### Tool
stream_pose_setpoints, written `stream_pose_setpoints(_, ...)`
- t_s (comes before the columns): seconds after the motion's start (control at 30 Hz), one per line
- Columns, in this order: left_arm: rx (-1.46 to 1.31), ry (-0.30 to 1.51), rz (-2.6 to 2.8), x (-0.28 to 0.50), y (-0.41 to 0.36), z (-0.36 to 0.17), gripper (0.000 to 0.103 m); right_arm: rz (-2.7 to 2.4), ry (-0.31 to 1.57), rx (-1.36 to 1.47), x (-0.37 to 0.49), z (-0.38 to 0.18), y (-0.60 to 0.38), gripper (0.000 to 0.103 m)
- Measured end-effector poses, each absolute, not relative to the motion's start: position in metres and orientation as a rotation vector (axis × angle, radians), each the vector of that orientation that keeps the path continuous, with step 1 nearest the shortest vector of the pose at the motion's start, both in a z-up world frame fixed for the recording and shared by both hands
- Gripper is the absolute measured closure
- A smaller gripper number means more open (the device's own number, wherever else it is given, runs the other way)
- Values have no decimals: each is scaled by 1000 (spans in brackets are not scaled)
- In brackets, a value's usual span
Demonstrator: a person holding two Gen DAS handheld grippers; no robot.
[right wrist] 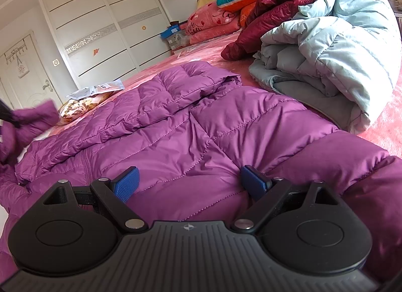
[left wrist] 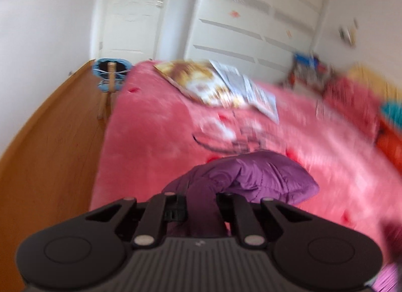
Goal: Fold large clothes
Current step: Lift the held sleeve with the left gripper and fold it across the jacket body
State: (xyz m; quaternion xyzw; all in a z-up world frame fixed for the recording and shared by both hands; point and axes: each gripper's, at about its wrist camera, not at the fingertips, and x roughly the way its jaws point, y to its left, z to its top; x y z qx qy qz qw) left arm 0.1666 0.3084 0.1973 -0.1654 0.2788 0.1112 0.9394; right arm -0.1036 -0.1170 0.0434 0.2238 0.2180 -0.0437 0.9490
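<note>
Purple quilted down jacket (right wrist: 191,126) lies spread flat on the pink plush bed cover (right wrist: 384,126), directly under the right tool (right wrist: 191,184), whose blue-padded jaws stand wide apart over the fabric, gripping nothing. One sleeve of the jacket (left wrist: 251,176) is pinched between the closed jaws of the left tool (left wrist: 201,204), lifted off the bed, tilted downward. Beyond the jacket sit a crumpled pale blue puffer coat (right wrist: 326,48) and a dark red padded coat (right wrist: 271,8). Farther back, a pink pillow (right wrist: 211,23) bears looping script, too small to read.
</note>
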Motion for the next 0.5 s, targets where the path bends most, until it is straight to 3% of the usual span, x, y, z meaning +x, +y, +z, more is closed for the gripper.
stream_pose_setpoints(0.23, -480, 403, 220, 111, 351, 254, 94, -89, 451, 453, -102, 44, -118, 0)
stream_pose_setpoints(0.5, -489, 318, 10, 98, 291, 297, 94, -74, 461, 462, -101, 44, -122, 0)
